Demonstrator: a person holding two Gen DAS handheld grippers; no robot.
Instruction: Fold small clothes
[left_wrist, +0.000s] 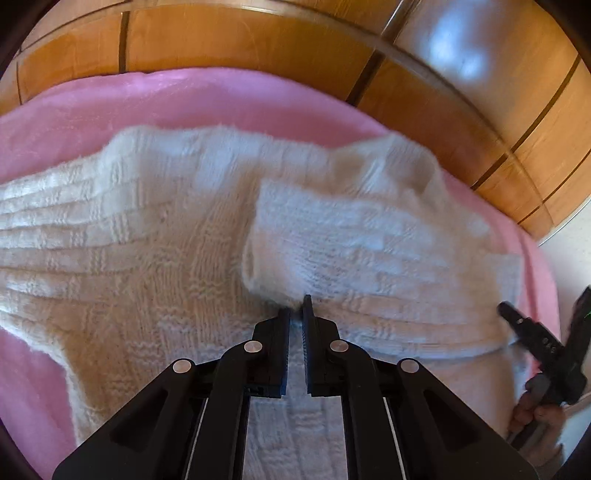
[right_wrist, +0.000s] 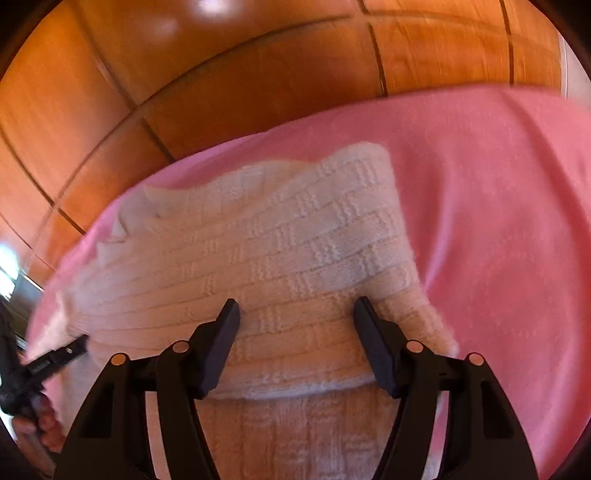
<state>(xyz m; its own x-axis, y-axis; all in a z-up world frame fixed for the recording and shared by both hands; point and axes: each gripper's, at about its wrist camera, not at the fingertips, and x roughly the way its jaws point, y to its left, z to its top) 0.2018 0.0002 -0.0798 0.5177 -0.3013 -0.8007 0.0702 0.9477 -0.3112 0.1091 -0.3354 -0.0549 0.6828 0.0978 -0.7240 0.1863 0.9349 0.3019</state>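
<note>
Far side: wooden cabinet stands close behind the pink blanket.
Right side: bare blanket beside the white knit sweater.

sweater: fuzzy knit | blanket: soft fleece | wardrobe: glossy wood

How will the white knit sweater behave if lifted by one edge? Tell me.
Likely floppy: the white knit sweater already lies folded over itself, so it should drape. Its fuzzy, ribbed surface probably resists slipping from the left gripper pinching it.

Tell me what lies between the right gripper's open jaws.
In the right wrist view, only the white knitted sweater; the right gripper hangs open over its folded part.
</note>
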